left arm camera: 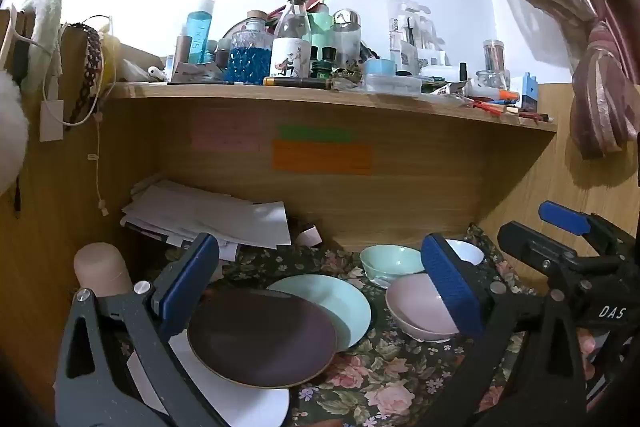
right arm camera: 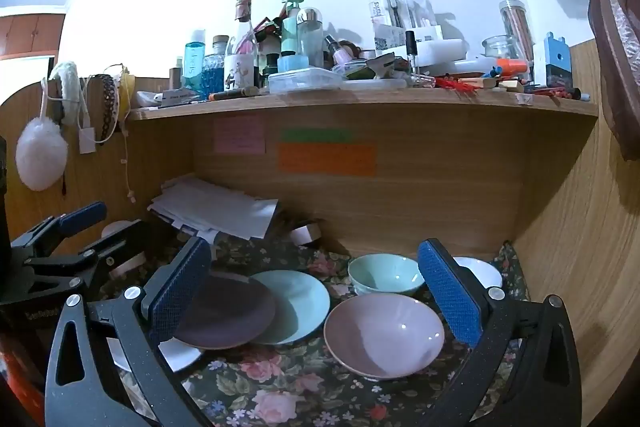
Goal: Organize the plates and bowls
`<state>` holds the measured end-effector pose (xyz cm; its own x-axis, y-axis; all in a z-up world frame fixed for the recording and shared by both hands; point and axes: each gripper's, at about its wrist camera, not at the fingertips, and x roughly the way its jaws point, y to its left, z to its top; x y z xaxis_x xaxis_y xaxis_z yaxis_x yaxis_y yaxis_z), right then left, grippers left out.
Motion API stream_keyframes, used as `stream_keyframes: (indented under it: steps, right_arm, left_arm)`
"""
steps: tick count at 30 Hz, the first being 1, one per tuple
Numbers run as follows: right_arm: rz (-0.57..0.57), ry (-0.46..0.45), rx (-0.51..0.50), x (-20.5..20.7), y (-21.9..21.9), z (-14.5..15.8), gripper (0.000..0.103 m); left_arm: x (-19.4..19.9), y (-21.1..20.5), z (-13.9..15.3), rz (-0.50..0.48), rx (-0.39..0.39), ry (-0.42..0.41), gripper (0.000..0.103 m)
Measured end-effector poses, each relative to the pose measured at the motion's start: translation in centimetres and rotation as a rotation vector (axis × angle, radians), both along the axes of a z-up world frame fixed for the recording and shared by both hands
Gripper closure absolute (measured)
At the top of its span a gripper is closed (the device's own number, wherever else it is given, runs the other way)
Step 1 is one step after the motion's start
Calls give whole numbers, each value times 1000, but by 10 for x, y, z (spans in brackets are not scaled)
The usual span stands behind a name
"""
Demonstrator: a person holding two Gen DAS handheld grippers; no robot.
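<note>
**Inspector:** From the left: the left gripper (left arm camera: 320, 283) stands wide, nothing between its jaws, over the plates. The white plate (left arm camera: 256, 407) lies lowest on the floral cloth (left arm camera: 384, 379); the dark plate (left arm camera: 262, 339) rests on it and overlaps the pale green plate (left arm camera: 344, 303).

**Assessor:** The hazard there?

**Inspector:** The overlap is loose. A pad catching the dark plate's rim could tilt it and slide it off, or drag the cloth and everything on it.

**Assessor:** And to the right?

**Inspector:** The pink bowl (right arm camera: 384, 335) sits nearest, between the spread, empty jaws of the right gripper (right arm camera: 316, 301). The green bowl (right arm camera: 386, 275) stands just behind it, the white bowl (right arm camera: 480, 271) at the far right, partly hidden by a finger. Glazed rims are likely slippery; a shallow pinch could let a bowl drop onto its neighbour.

**Assessor:** Anything further?

**Inspector:** The two grippers work close together and could collide. The wooden shelf (right arm camera: 360, 103) overhead is crowded with bottles.
</note>
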<state>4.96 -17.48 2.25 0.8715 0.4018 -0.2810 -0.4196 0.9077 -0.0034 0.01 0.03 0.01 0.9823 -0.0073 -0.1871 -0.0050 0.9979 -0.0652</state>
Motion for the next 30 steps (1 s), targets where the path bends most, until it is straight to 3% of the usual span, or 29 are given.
stream_keyframes:
  steps: [30]
  right_arm:
    - [-7,10,29,4,0,-4,0]
  left_arm:
    - [3,-1,0,4,-7,-2,0]
